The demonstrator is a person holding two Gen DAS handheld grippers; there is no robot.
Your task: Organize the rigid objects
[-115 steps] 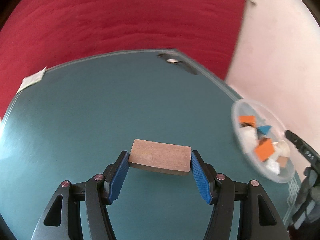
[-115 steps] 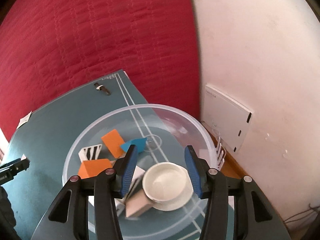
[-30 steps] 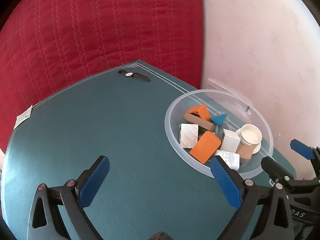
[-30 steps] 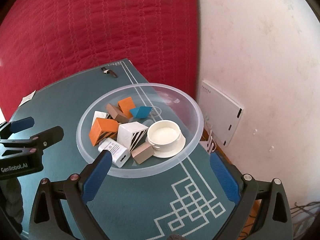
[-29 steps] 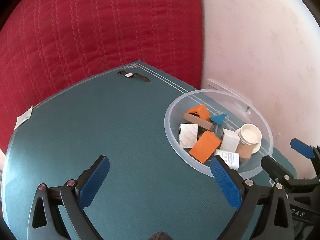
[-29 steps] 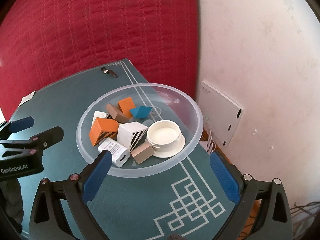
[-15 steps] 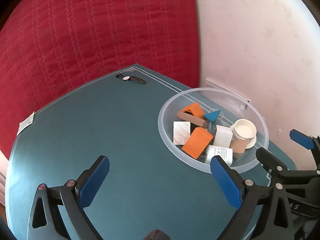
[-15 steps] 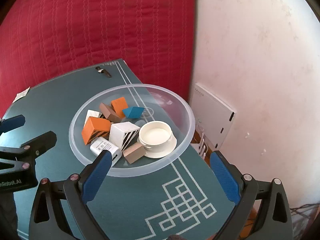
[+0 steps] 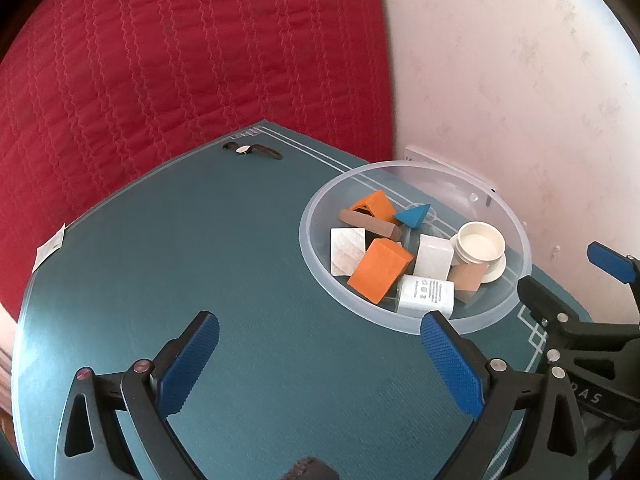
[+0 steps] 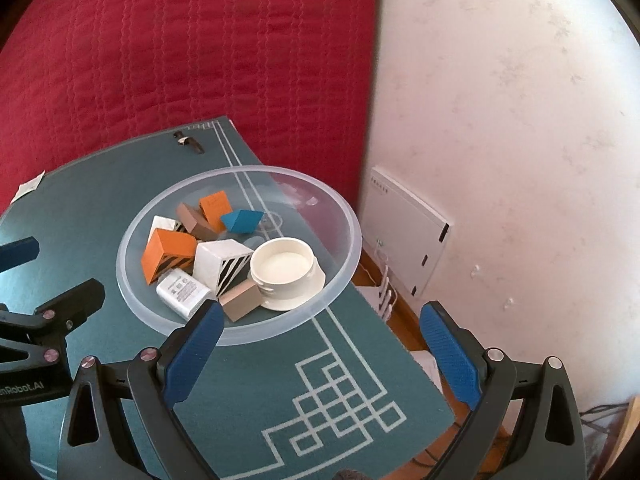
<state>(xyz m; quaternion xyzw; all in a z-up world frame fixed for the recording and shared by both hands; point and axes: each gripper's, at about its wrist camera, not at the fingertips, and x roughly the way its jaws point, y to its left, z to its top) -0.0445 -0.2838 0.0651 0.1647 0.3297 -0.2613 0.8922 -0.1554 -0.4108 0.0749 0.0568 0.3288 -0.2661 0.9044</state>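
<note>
My left gripper (image 9: 320, 344), earlier clamping the wooden block (image 9: 370, 225), now gapes wide; block lies in the bowl (image 9: 316, 264); right gripper (image 10: 320, 340) likewise wide.

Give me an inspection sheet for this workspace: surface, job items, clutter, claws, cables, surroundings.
Surface: teal mat with a white line pattern at the right corner.
Job's things: clear bowl holds orange blocks, a blue wedge, a brown bar, striped white cube, white charger, tan block and a white cup.
Clutter: wristwatch at the far edge; paper scrap at the mat's left edge.
Claws: left claw and right claw both open, empty, short of the bowl.
Cables: white wires beside the mat.
Surroundings: red quilt, white wall, white wall box.
</note>
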